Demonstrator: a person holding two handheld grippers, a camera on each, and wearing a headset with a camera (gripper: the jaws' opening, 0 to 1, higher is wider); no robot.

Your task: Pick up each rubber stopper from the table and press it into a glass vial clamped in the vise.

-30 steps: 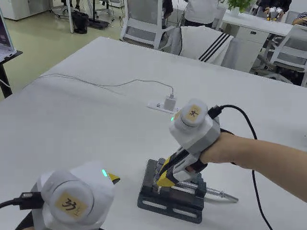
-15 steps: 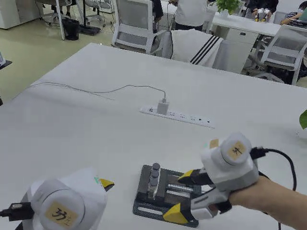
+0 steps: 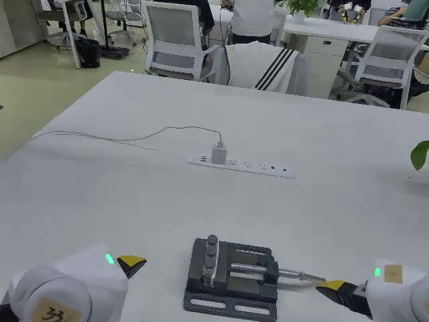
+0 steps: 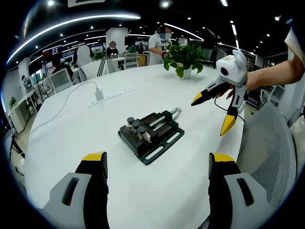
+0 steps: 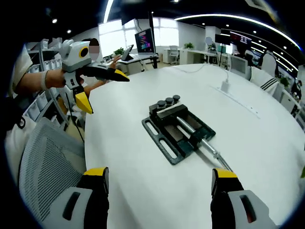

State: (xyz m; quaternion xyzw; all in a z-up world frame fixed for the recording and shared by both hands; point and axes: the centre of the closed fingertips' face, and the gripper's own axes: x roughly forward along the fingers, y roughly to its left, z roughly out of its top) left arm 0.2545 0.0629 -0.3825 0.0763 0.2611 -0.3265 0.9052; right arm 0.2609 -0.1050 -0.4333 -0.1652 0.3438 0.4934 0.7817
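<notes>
Left tongs (image 4: 156, 157) and right tongs (image 5: 159, 172) hang wide open and empty over the near edge of the counter (image 3: 134, 181), flanking the vise (image 3: 231, 278). Three vials (image 3: 210, 263), each topped by a dark stopper (image 3: 212, 239), stand clamped in a near-to-far row at the vise's left end, closer to the left tongs. The job looks nearly done.

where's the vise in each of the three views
Head view: vise at bottom centre, near the table's front edge.
Left gripper view: vise at the centre, lying diagonally.
Right gripper view: vise at the centre, screw handle pointing lower right.
Shared landmark: the white charger plugged into the power strip, beyond the vise in all three.
</notes>
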